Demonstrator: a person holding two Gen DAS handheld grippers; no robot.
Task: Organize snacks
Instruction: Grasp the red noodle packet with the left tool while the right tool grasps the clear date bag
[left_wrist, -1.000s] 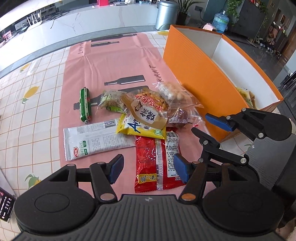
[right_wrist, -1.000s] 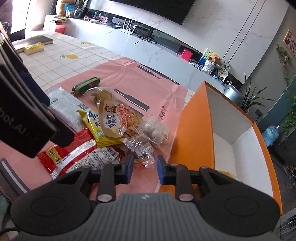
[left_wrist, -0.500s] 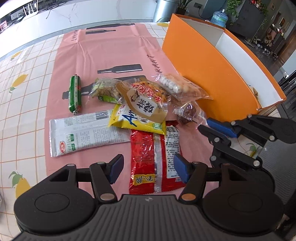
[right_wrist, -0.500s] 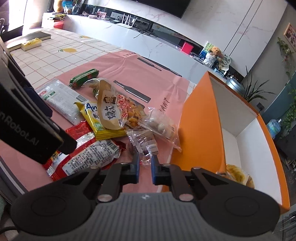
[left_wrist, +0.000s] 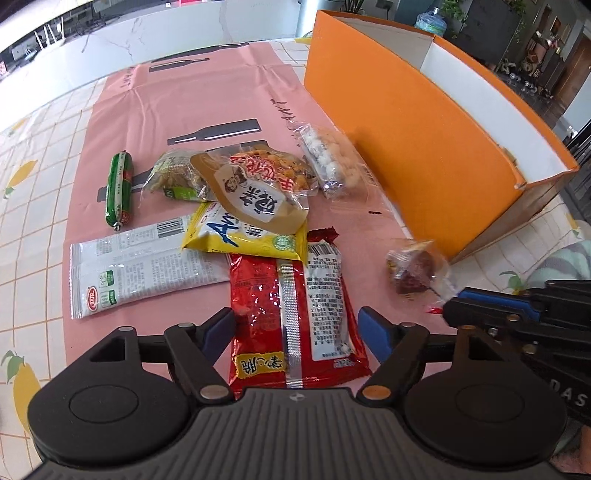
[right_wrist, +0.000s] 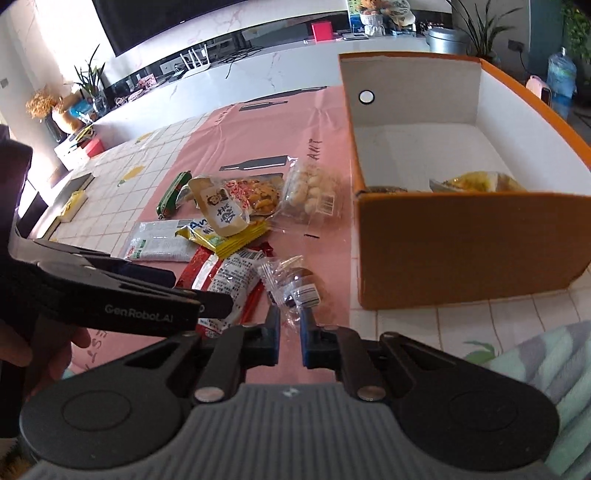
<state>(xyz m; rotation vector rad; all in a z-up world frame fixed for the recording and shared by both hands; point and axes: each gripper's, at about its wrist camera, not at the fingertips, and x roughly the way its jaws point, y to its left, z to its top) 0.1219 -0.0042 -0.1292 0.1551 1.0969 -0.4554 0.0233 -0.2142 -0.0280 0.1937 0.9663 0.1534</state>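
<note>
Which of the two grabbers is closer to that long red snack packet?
Left. The left gripper, jaws opening, straddles the red packet; the right gripper sits beside it, pinching a small clear packet.

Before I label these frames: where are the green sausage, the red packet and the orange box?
Green sausage (left_wrist: 119, 188), left wrist view, middle of its casing.
Red packet (left_wrist: 258, 291), left wrist view, red left half.
Orange box (right_wrist: 465, 240), right wrist view, near outer wall.

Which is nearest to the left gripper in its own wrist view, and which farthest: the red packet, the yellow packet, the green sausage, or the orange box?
From the left gripper, whose jaws are opening:
1. Red packet, lying between the fingers.
2. Yellow packet, just beyond it.
3. Green sausage, far left.
4. Orange box, back right; its near corner makes 3 and 4 too close to call.
</note>
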